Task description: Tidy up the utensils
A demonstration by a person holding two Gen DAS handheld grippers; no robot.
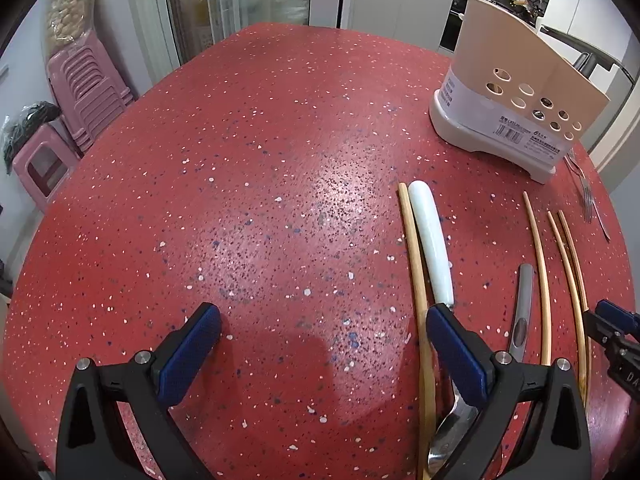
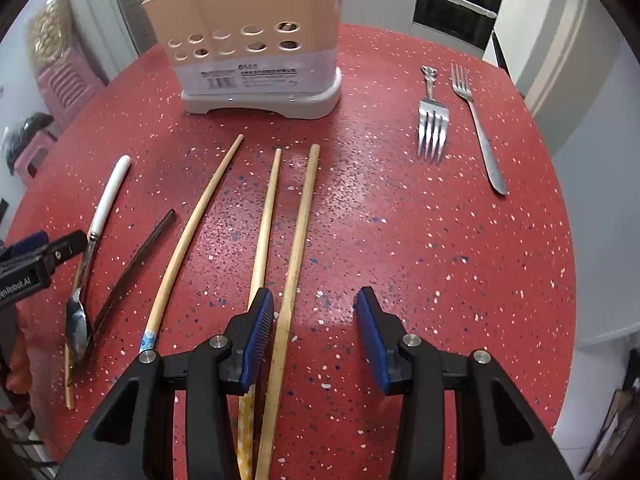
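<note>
Right wrist view: both tongs (image 2: 314, 334) gape empty, chopsticks (image 2: 298, 232) perhaps touching, holder (image 2: 260, 40) beyond.

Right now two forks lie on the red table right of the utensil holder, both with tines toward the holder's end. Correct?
Not quite. In the right wrist view the long fork points its tines away, but the short fork points them toward the camera. Both lie right of the utensil holder.

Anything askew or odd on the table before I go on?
Nothing is spilled or broken. The two forks point opposite ways, the dark-handled utensil lies slanted against the white-handled spoon, and one chopstick angles away from the pair.
</note>
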